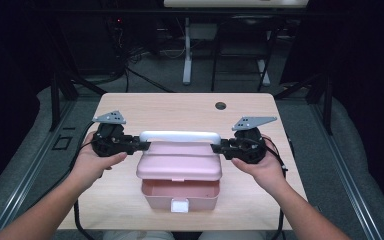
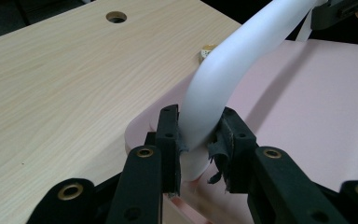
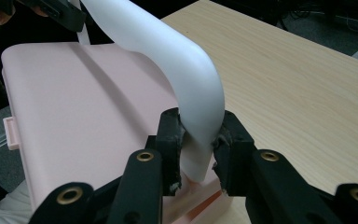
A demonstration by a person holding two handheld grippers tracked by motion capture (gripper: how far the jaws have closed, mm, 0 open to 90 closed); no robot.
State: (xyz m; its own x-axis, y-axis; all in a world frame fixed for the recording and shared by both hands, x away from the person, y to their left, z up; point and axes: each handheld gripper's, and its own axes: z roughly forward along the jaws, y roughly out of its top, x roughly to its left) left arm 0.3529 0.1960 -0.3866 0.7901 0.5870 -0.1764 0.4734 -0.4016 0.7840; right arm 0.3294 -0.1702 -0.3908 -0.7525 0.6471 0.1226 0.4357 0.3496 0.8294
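On the table (image 1: 130, 107), both grippers clamp the white handle (image 1: 179, 136) (pink box (image 1: 179, 192)).

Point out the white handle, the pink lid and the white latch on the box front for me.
white handle (image 1: 180, 136), high view, middle of the grip bar.
pink lid (image 1: 179, 165), high view, top face of the raised lid.
white latch (image 1: 179, 205), high view, centre of the clasp on the box's front wall.

Pale pink box (image 1: 179, 170), white handle (image 1: 179, 136), white latch (image 1: 179, 205), light wood-grain table (image 1: 180, 107), black tongs (image 2: 198, 144)
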